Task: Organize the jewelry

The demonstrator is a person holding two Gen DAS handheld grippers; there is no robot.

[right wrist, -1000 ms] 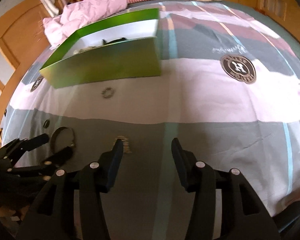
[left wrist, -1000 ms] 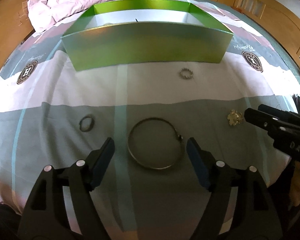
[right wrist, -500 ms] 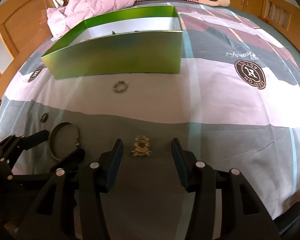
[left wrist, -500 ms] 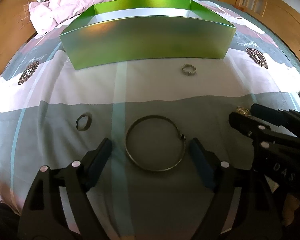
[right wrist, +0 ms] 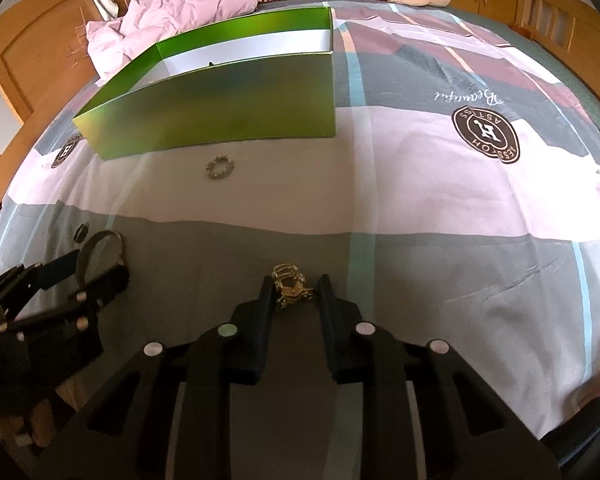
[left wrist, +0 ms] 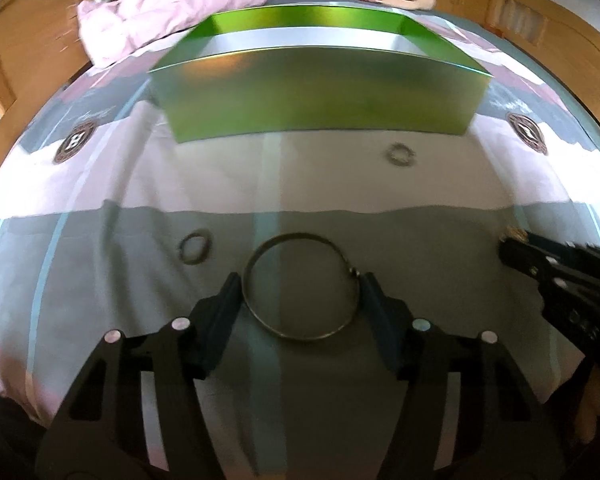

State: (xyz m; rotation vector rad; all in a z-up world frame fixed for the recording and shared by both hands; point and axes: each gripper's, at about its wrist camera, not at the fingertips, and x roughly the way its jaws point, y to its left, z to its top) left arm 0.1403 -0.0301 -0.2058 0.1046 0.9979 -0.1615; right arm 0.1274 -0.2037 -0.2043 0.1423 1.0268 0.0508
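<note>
Right gripper (right wrist: 293, 294) pinching the gold brooch (right wrist: 290, 285) on the bedspread (right wrist: 440, 208); left gripper (left wrist: 300, 296) spread, straddling the bangle (left wrist: 300, 286). Risking thin wire slipping, snagging fabric, short of the green box (right wrist: 220, 116).

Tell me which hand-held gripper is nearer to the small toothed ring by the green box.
Right, though neither is close. The right hand-held gripper sits around the gold brooch, short of the toothed ring. The left hand-held gripper, flanking the bangle, looks farther.
</note>
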